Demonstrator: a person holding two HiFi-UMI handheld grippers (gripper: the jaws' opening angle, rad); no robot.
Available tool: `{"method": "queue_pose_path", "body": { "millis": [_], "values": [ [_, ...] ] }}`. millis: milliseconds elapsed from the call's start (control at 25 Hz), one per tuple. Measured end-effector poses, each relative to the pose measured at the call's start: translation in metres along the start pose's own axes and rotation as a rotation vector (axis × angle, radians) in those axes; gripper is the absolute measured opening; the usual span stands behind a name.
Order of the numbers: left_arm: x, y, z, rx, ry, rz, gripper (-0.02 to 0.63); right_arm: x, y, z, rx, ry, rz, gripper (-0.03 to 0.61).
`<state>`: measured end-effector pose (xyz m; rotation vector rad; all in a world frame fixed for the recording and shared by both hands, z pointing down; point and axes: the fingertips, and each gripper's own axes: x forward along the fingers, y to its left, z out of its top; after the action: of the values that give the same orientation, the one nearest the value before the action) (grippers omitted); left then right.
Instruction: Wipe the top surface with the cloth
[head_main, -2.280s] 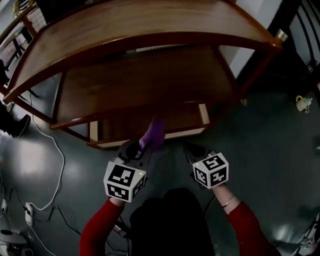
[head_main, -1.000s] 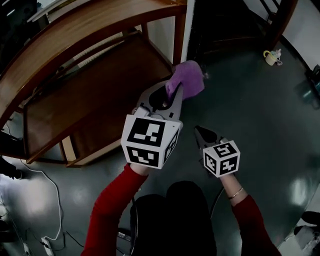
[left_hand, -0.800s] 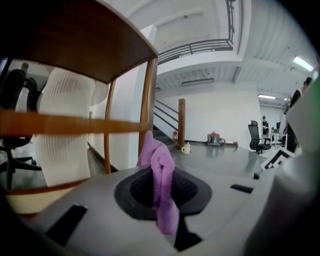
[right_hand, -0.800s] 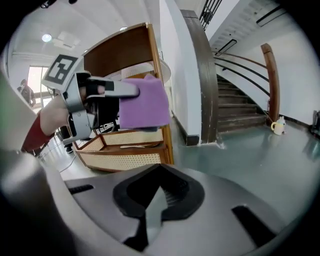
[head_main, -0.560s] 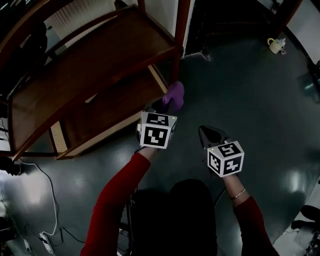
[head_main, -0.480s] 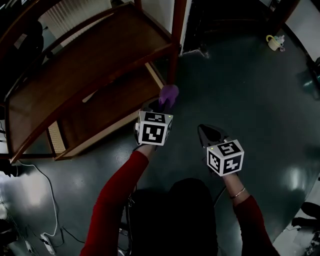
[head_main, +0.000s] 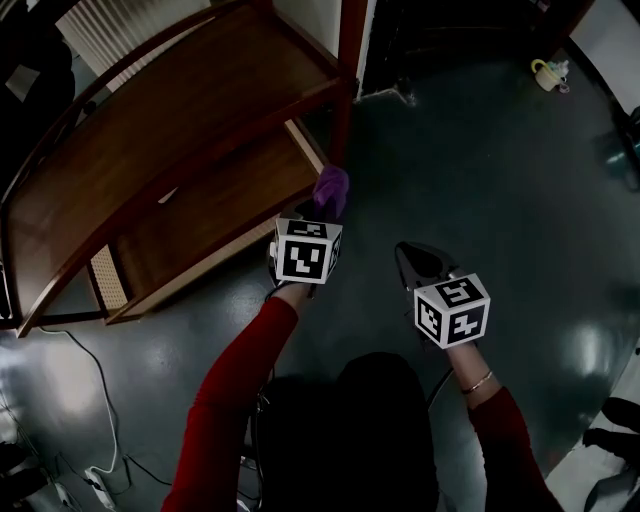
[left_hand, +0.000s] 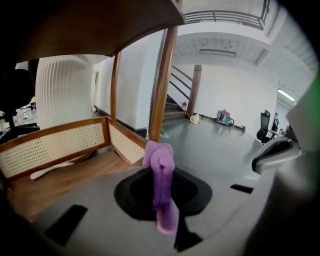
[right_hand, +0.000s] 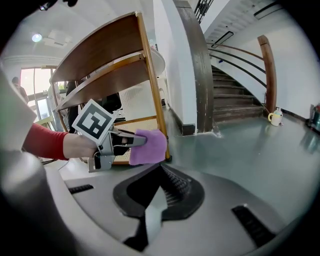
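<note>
- The left tongs (head_main: 320, 208) are shut tight on the purple cloth (left_hand: 160, 172), which sticks up in a bunch between the jaws.
- The cloth is low down, just beside the brown post (head_main: 345, 100) at the right corner of the shelf stand, near the bottom shelf (head_main: 215, 205).
- The top surface (head_main: 180, 105) is the big curved board up high on the left. The cloth is not touching it.
- So I think the wiping is not begun here. The cloth must go up onto the top and rub all across it.
- The right tongs (right_hand: 159, 172) are closed too, with nothing in them (they just hang over the floor (head_main: 500, 170)).
- The bottom shelf has low woven walls (left_hand: 50, 150), a bit like a box. A pale flat thing (left_hand: 50, 171) lies in it, but I cannot tell what it is.
- A little mug (head_main: 548, 72) sits far off on the floor at the right. I cannot see inside it.
</note>
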<state>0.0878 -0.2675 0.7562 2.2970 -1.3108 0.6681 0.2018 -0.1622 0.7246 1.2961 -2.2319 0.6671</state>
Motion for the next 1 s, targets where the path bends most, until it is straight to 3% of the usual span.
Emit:
{"method": "queue_pose_path", "body": {
  "millis": [120, 280, 440, 600, 800, 1000],
  "values": [
    [-0.009, -0.007, 0.008, 0.034, -0.049, -0.046, 0.052, 0.005, 0.004, 0.007, -0.004, -0.012, 0.006, 0.012],
    [-0.061, -0.023, 0.035, 0.136, -0.195, -0.132, 0.052, 0.001, 0.018, 0.027, -0.011, -0.047, 0.023, 0.011],
    [-0.121, -0.024, 0.074, 0.179, -0.267, -0.162, 0.052, -0.021, 0.037, 0.076, 0.017, -0.083, 0.036, 0.011],
    [-0.185, -0.031, 0.107, 0.152, -0.287, -0.165, 0.052, -0.057, 0.069, 0.137, 0.02, -0.101, 0.049, 0.011],
    [-0.265, -0.04, 0.138, 0.105, -0.252, -0.122, 0.052, -0.119, 0.097, 0.213, 0.027, -0.117, 0.06, 0.011],
    [-0.373, -0.034, 0.189, -0.029, -0.238, -0.041, 0.052, -0.2, 0.144, 0.288, 0.047, -0.108, 0.12, 0.012]
  ]
}}
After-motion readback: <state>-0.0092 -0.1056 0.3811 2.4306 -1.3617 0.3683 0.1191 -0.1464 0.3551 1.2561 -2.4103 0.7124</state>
